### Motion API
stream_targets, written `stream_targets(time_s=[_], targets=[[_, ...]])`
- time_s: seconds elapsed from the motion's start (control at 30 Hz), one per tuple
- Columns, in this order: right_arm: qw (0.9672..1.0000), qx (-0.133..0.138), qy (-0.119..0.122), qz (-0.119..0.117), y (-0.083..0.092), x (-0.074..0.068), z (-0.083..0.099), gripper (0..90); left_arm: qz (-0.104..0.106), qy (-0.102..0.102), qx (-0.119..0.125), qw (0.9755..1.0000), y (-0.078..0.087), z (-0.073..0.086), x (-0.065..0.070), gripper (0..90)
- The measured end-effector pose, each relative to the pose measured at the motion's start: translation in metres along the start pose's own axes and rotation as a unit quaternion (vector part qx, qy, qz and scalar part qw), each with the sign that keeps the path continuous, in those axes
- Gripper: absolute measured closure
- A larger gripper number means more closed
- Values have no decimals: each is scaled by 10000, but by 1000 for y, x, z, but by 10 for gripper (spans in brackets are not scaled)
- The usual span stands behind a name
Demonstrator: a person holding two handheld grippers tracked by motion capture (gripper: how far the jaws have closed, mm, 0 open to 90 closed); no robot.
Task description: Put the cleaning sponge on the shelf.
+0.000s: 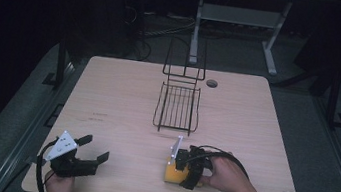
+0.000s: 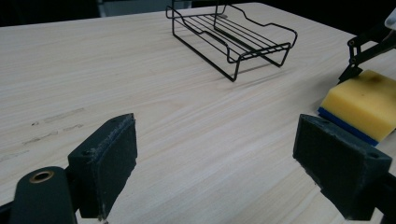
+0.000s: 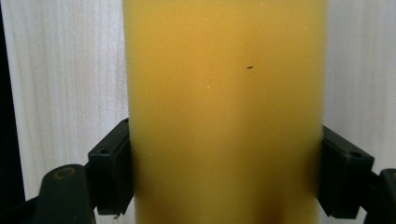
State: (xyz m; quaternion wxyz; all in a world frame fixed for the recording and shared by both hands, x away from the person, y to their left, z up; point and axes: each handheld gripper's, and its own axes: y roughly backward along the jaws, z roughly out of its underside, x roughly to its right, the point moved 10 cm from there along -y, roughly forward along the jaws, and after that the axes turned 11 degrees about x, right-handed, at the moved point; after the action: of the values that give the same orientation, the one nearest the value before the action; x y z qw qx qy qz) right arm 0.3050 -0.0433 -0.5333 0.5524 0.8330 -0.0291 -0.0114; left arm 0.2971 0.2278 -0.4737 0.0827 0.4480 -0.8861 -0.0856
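The right tool [image 1: 184,166] has its 2 jaws pressed against the yellow sponge [image 3: 224,112] lying on the surface [image 1: 120,114] beneath it. The soft foam may squash and slip out. The left tool [image 2: 224,154] gapes empty, sponge off to its right.

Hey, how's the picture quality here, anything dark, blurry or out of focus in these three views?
High view: the table is lit, the surroundings nearly black. Left gripper view: the near jaws are soft, the wire rack fairly sharp. Right gripper view: the sponge is so close that its edges blur.
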Motion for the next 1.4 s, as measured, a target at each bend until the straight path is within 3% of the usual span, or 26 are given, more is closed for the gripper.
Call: stream_targets(time_s=[0.73, 1.4], targets=[[9999, 76, 23, 120, 21, 31, -25, 209, 2, 105, 87, 9999, 0, -2, -1, 130], [9997, 4, -87, 239, 32, 68, -41, 208, 33, 48, 54, 10000, -2, -2, 2, 129]])
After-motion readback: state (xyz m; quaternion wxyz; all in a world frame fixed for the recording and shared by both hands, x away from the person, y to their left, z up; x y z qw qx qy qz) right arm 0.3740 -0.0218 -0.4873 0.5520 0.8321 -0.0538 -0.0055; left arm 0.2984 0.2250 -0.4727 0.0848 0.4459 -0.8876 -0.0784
